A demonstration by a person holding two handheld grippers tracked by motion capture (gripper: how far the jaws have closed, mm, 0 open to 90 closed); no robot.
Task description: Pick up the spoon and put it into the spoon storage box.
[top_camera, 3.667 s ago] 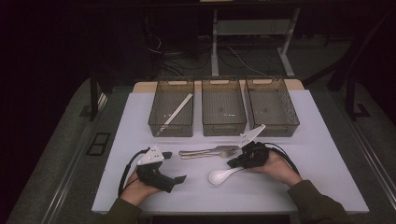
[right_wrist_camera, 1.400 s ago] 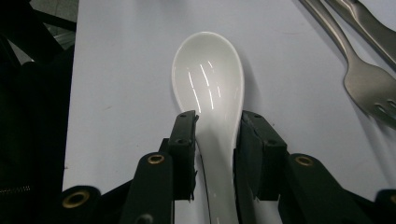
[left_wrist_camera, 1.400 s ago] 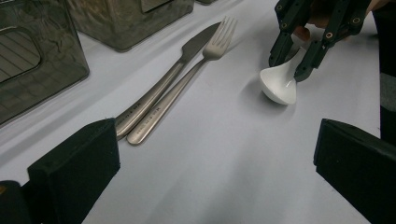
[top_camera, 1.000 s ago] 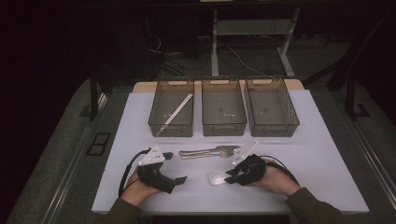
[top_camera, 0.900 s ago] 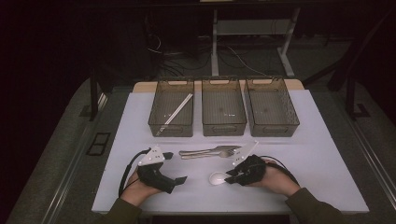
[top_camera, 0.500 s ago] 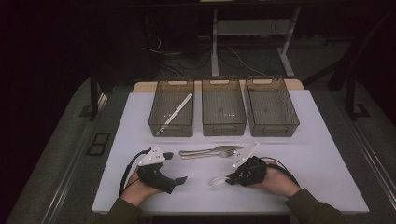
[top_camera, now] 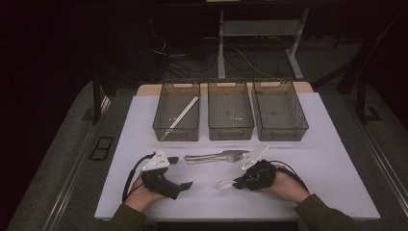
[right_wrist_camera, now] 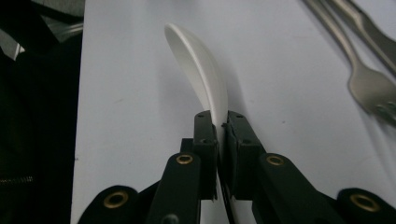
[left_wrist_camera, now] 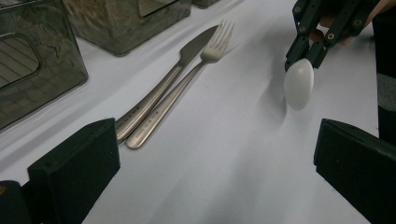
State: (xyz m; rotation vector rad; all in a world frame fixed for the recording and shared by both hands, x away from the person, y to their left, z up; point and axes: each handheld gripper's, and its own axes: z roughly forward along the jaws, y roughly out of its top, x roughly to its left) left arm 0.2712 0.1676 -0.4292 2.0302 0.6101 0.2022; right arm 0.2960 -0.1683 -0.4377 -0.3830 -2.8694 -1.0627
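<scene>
Matte white table (top_camera: pixel 337 159), right gripper (right_wrist_camera: pixel 219 126) clamping glossy white spoon (right_wrist_camera: pixel 198 74), left gripper (left_wrist_camera: pixel 215 158) wide, steel fork (left_wrist_camera: pixel 187 79)

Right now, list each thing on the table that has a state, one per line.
Left hand-held gripper: open, holding nothing, resting near the table's front edge.
Right hand-held gripper: shut on the white spoon.
White spoon: gripped on edge, bowl lifted above the table.
Fork: lying flat beside the knife.
Knife: lying flat.
Left bin: holds chopsticks.
Middle bin: empty.
Right bin: empty.
</scene>
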